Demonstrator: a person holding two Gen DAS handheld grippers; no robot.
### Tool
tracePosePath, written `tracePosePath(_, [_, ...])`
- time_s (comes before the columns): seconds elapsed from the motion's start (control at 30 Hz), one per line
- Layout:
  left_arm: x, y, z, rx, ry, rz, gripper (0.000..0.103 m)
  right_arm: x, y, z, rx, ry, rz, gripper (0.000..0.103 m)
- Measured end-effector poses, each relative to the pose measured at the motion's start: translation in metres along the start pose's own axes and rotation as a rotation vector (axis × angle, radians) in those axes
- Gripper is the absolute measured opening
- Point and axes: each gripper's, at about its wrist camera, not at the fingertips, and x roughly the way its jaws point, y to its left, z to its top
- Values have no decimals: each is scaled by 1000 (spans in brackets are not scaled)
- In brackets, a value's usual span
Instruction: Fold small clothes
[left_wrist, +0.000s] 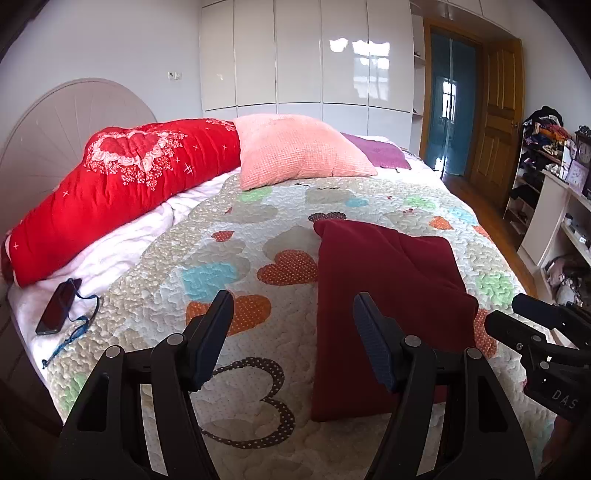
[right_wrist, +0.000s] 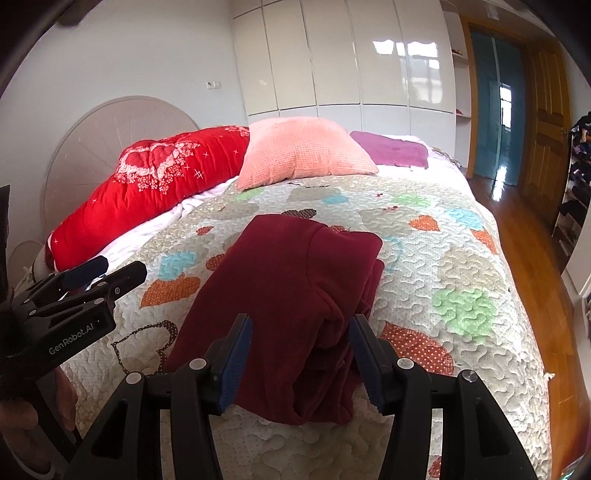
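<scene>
A dark red garment (right_wrist: 291, 310) lay on the quilted heart-pattern bedspread (right_wrist: 461, 266), folded into a long strip running from the near edge of the bed toward the pink pillow (right_wrist: 303, 151). Its side toward the red bolster (left_wrist: 122, 184) looked flat and straight; the opposite side was bunched into loose layers, seen best from the right wrist.

The right gripper (right_wrist: 301, 354) hovered over the near end of the garment, its fingers spread wide with the rumpled layers showing between them, gripping nothing. The left gripper (left_wrist: 291, 339) hung just beside the garment, on the bolster side, equally wide apart and empty, mostly over bare bedspread. A phone on a blue lanyard (left_wrist: 59, 306) lay well off toward the bolster, out of the way.

To my eye the lengthwise fold was done and the crosswise fold had not begun. The next move seemed to call for both grippers to take the two near corners and carry them toward the pillow end, with the right one gathering every loose layer so none trailed out.
</scene>
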Motion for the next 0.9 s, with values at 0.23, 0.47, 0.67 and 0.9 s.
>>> tracePosePath(0.23, [2, 0, -2, 6, 12, 4, 68, 4, -2, -2, 4, 13, 3, 58])
tracePosePath(0.47, [0, 1, -1, 11, 6, 11, 68, 9, -3, -3, 10, 28, 11, 58])
tracePosePath(0.67, [1, -1, -3, 24, -1, 35, 70, 12, -2, -5, 5, 38, 8, 59])
tracePosePath(0.9, [-6, -4, -2, 55, -42, 65, 70, 14, -1, -5, 9, 41, 14, 60])
